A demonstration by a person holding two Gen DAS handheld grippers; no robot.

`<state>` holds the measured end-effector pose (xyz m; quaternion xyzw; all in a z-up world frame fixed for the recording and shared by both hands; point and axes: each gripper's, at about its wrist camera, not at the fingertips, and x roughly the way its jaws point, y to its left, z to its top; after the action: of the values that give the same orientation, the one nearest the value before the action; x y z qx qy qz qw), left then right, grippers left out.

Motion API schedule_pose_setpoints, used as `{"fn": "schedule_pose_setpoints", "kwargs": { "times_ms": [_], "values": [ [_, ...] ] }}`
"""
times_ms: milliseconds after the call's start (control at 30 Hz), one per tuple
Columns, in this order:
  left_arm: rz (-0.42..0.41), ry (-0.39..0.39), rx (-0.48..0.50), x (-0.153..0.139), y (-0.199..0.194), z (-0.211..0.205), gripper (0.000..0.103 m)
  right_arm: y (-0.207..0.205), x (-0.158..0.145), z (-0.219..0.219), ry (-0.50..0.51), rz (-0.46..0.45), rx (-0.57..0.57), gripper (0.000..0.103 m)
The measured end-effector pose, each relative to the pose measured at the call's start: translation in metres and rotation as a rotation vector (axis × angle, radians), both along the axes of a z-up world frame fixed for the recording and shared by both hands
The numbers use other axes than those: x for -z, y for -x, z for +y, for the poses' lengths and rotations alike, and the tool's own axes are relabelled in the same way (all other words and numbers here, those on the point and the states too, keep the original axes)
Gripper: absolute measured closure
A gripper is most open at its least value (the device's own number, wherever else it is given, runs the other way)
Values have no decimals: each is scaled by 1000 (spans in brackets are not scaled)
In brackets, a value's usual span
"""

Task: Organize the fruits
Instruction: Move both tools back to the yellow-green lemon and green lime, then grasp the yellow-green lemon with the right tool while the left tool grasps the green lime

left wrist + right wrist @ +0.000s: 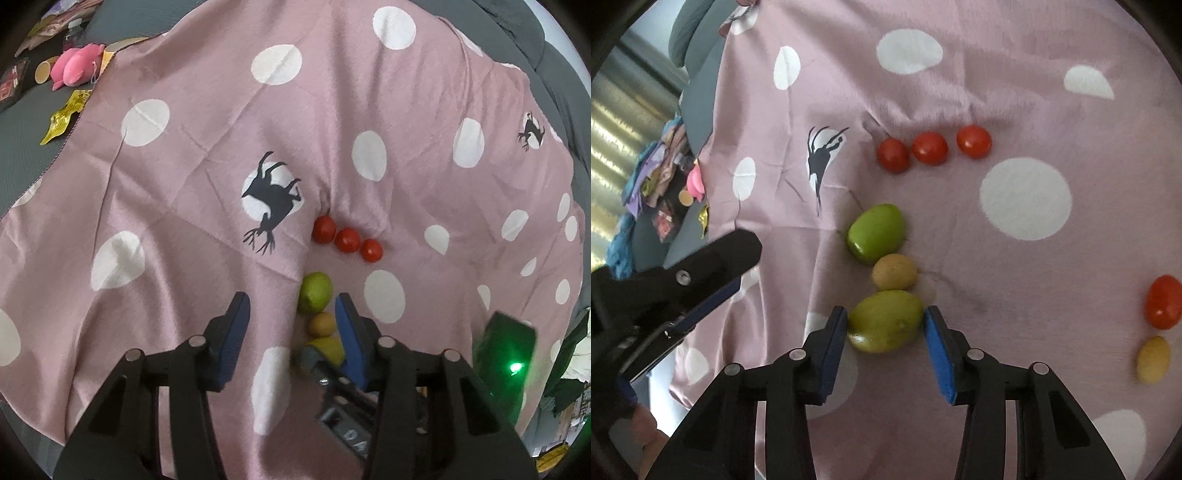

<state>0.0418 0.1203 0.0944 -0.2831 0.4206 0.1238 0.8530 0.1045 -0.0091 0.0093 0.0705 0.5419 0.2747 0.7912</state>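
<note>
Three red tomatoes (931, 148) lie in a row on the pink dotted cloth (1015, 92). Below them a green fruit (876, 232), a small brown fruit (894, 272) and a second green fruit (885, 320) form a column. My right gripper (885, 325) is open, its blue pads on either side of the lower green fruit, which rests on the cloth. A loose tomato (1163, 302) and a yellow-brown fruit (1153, 360) lie at the right. My left gripper (293, 317) is open and empty, hovering left of the column (316, 297); the tomatoes (347, 239) lie beyond it.
The cloth covers a grey surface (22, 125). At the far left lie a pink plush toy (75, 66), a yellow packet (66, 114) and paper cups (42, 72). A green-lit device (506, 354) sits at the right in the left wrist view.
</note>
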Motion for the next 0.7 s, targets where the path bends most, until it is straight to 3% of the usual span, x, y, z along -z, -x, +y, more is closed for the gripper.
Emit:
{"fn": "schedule_pose_setpoints", "kwargs": {
  "times_ms": [300, 600, 700],
  "values": [
    [14, 10, 58, 1, -22, -7, 56, 2, 3, 5, 16, -19, 5, 60],
    [16, 45, 196, 3, -65, -23, 66, -7, -9, -53, 40, -49, 142, 60],
    [73, -6, 203, 14, -72, -30, 67, -9, -12, -67, 33, -51, 170, 60]
  ]
}}
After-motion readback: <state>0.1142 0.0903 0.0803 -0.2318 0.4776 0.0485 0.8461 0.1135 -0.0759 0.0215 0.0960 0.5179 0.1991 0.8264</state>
